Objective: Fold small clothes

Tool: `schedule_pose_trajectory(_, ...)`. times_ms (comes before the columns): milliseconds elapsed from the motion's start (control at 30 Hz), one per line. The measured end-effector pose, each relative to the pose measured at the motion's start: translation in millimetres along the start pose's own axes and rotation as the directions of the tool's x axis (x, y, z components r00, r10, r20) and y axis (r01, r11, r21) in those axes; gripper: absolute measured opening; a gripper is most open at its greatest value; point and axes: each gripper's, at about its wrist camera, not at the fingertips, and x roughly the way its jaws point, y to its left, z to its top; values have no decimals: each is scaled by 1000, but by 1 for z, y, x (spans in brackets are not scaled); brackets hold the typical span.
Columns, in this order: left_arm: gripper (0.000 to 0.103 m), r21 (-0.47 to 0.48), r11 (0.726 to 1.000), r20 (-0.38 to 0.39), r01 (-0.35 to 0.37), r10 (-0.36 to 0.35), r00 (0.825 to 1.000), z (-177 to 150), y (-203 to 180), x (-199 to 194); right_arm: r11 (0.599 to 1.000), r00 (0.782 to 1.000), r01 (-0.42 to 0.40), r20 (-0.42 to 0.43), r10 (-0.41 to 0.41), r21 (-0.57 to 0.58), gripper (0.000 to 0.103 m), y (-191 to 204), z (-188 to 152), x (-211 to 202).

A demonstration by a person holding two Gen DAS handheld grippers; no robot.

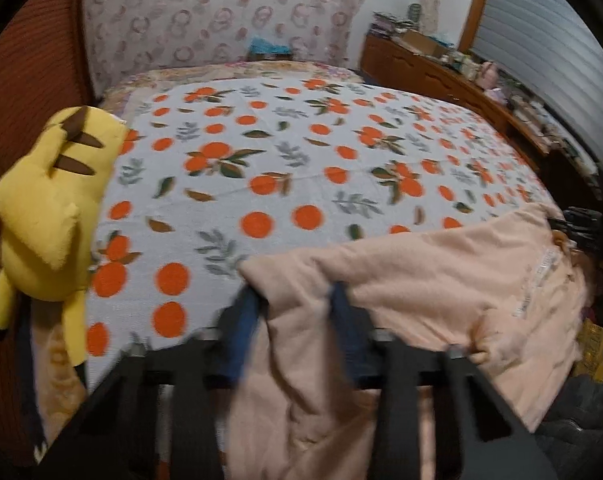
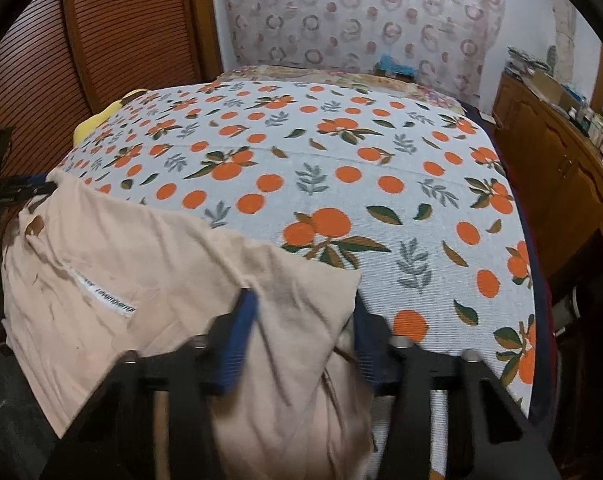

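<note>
A small peach garment (image 1: 441, 280) lies at the near edge of the bed, on the orange-print bedspread (image 1: 261, 152). My left gripper (image 1: 295, 300) is shut on the peach garment's left corner, and cloth hangs down between its blue fingers (image 1: 241, 320). My right gripper (image 2: 301, 312) is shut on the garment's right corner (image 2: 161, 272). A white label (image 2: 101, 294) shows on the cloth. Each gripper appears at the edge of the other's view: the right one in the left wrist view (image 1: 589, 228), the left one in the right wrist view (image 2: 17, 192). The garment is stretched between them.
A yellow Pikachu plush (image 1: 49, 208) lies on the bed's left side by a brown slatted wardrobe (image 2: 81, 48). A wooden dresser (image 1: 461, 80) crowded with small items stands along the right. A patterned curtain (image 1: 221, 12) hangs behind the bed.
</note>
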Motion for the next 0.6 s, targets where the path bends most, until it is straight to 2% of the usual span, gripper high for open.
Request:
schedule_pose_trajectory(67,9,0,1000,6,29,-29,1000,-1,-4,-3,1000,1000,-29,-1,29,-8,13,4,-1,-2)
schedule_pose_trajectory(167,8,9,999,64,51,-52,997,1,-15,-25,998,997,-58,46,58,-11,10,9,-4,-18)
schedule_pose_trajectory(267,8,22,996,170,92,-94,981,10,-29,-70,998,987,-64,148,64,-5,10,13,-2,-60)
schedule_pose_trajectory(367,8,61,992,295,114,-127,947,25,-46,-127,999,960,-52,276,52,-8,9,15,5,-119)
schedule_pose_trajectory(433,7,82,990,364,116,-138,921,35,-53,-160,1000,940,-9,340,17,-25,9,18,11,-154)
schedule_pose_trajectory(600,7,135,986,509,95,-151,847,61,-68,-239,996,866,65,499,-26,-60,9,22,36,-251)
